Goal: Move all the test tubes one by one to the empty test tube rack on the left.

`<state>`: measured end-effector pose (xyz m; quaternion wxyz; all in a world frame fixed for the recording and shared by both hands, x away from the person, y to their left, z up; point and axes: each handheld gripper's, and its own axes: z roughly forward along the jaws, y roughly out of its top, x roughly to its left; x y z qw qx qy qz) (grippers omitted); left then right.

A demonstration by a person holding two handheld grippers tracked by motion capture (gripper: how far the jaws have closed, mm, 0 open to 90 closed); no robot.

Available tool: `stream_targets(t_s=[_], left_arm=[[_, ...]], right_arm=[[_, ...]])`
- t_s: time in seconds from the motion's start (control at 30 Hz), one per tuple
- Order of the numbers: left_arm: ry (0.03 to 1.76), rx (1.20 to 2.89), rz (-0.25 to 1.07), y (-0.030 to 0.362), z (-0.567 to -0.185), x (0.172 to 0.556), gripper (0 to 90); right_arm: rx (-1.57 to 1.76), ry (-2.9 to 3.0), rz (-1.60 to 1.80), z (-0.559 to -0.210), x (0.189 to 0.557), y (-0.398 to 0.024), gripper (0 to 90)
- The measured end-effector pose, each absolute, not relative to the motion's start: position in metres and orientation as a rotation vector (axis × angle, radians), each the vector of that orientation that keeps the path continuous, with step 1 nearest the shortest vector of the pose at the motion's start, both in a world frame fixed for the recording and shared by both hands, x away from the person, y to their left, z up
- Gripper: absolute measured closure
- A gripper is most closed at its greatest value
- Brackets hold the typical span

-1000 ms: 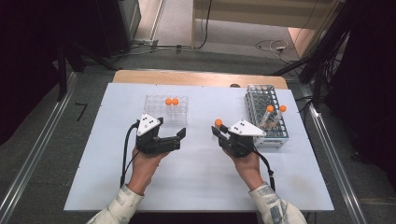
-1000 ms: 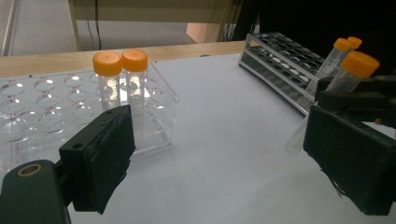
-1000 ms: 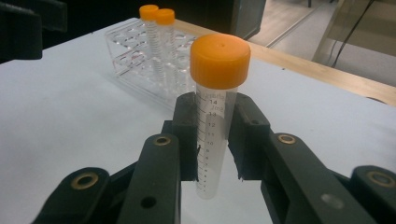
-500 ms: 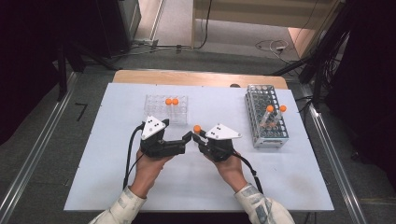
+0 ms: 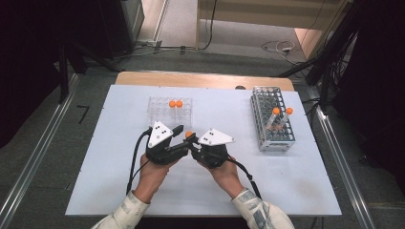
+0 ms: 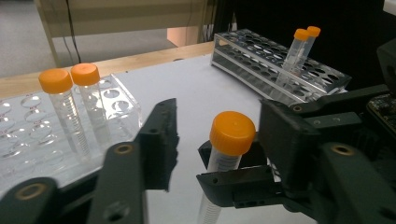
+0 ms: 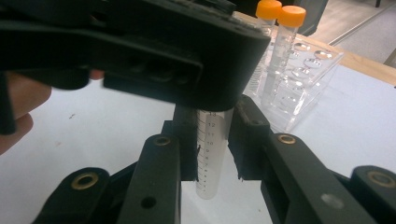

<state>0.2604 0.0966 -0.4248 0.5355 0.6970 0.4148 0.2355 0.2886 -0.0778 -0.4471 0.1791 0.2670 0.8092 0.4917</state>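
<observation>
A clear tube with an orange cap (image 5: pixel 189 134) stands upright between my two grippers at the table's middle. My right gripper (image 5: pixel 195 146) is shut on the tube's graduated body (image 7: pixel 211 163), with both pads (image 7: pixel 184 140) pressing its sides. My left gripper (image 5: pixel 181 140) faces it, and its jaws have just been closing with the capped top (image 6: pixel 232 133) between them. A gap still shows between the left-hand pad (image 6: pixel 161 140) and the tube. Part of the left gripper's body (image 7: pixel 140 46) covers the tube's top in the right gripper view.
A clear plastic rack (image 5: pixel 157 112) behind the grippers holds two orange-capped tubes (image 5: pixel 175 103). A grey wire rack (image 5: pixel 267 138) at the right holds two more (image 5: pixel 282 111). Bare white table lies in front of and beside the hands.
My right gripper has carried the tube leftwards from beside the wire rack to the left gripper. The left hand stayed put, and its jaws have narrowed around the tube's top.
</observation>
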Motion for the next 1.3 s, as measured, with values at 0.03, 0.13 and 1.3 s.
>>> stream_targets(t_s=[0.03,0.13,1.3], left_arm=[[0.987,1.660,0.561,0.096,-0.425,0.260,53.4],[0.977,1.662,0.550,0.096,-0.425,0.260,60.3],[1.028,1.616,0.559,0.109,-0.422,0.267,69.2]], right_arm=[[0.755,2.289,1.389,-0.447,0.288,-0.077,71.7],[0.757,2.289,1.390,-0.447,0.288,-0.078,71.7],[0.820,2.337,1.351,-0.442,0.295,-0.098,24.2]])
